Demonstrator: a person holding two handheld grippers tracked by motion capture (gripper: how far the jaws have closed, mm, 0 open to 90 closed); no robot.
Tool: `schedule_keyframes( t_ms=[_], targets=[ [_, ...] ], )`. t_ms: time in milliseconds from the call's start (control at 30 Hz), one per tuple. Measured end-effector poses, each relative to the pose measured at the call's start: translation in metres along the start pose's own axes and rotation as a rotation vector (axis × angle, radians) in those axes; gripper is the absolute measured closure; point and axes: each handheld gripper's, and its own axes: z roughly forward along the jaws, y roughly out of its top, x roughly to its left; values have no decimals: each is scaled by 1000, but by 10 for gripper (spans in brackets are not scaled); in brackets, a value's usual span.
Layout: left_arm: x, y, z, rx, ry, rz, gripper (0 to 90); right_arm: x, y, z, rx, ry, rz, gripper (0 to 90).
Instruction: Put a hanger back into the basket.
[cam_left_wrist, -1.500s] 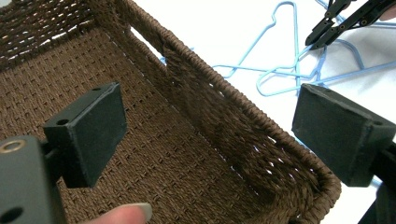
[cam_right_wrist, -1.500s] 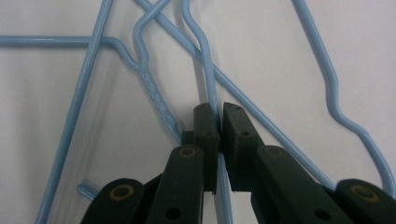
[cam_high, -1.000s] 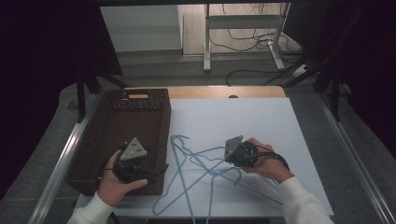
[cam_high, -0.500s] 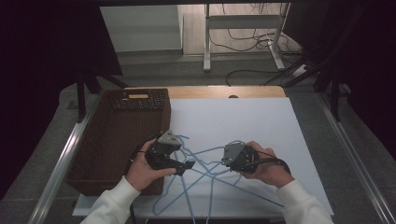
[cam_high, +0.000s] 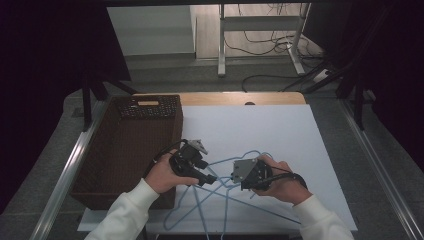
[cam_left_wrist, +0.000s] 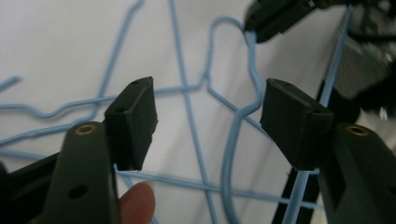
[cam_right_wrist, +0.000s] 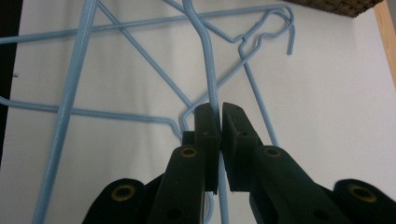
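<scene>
Beside the wicker basket (cam_high: 125, 150), the right gripper (cam_right_wrist: 219, 116) pinches a blue hanger wire (cam_right_wrist: 208, 79) while the left gripper (cam_left_wrist: 208, 121) spreads its fingers wide over the tangle.

Dim, dark-edged high view; close-ups bright, soft-focused, blurred at the near edges.

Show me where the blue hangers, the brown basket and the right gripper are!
blue wire hangers (cam_right_wrist: 70, 84), right gripper view, on a long straight wire.
brown wicker basket (cam_high: 125, 150), high view, on its woven floor.
right gripper (cam_right_wrist: 219, 119), right gripper view, between its jaws' tips.
</scene>
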Motion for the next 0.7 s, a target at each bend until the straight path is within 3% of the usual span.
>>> schedule_keyframes(
  t_ms=[133,167,200,300,333,433,500,533,567,600,633,667,700],
  targets=[
    [-3,6,10,78,-27,48,480,2,4,-3,-15,-6,-12,853],
    [-4,6,12,84,-31,56,583,4,6,-4,-2,-19,-27,852],
    [-5,7,13,95,-34,67,583,4,6,-4,-2,-19,-27,852],
    [-8,7,15,95,-49,71,749,3,6,-3,2,-27,-25,850],
    [-6,6,15,112,-48,93,756,2,5,-3,3,-23,-27,847],
    [-5,5,14,109,-49,100,766,1,4,-1,-16,-16,4,821],
    [-6,4,11,74,-54,99,778,-1,2,-2,-43,-21,78,703],
    [-6,3,8,46,-54,99,799,-8,-4,-8,-88,-30,147,600],
    [-7,2,5,17,-49,104,799,-8,-4,-8,-88,-30,147,600],
    [-8,1,1,-10,-49,107,825,-15,-12,-18,-166,-29,251,520],
    [-9,-1,-3,-37,-53,109,840,-18,-17,-23,-201,-32,301,497],
    [-10,-2,-7,-59,-54,117,840,-18,-17,-23,-201,-32,301,497],
    [-11,-4,-11,-79,-49,123,851,-20,-23,-30,-237,-44,343,470]
  ],
)
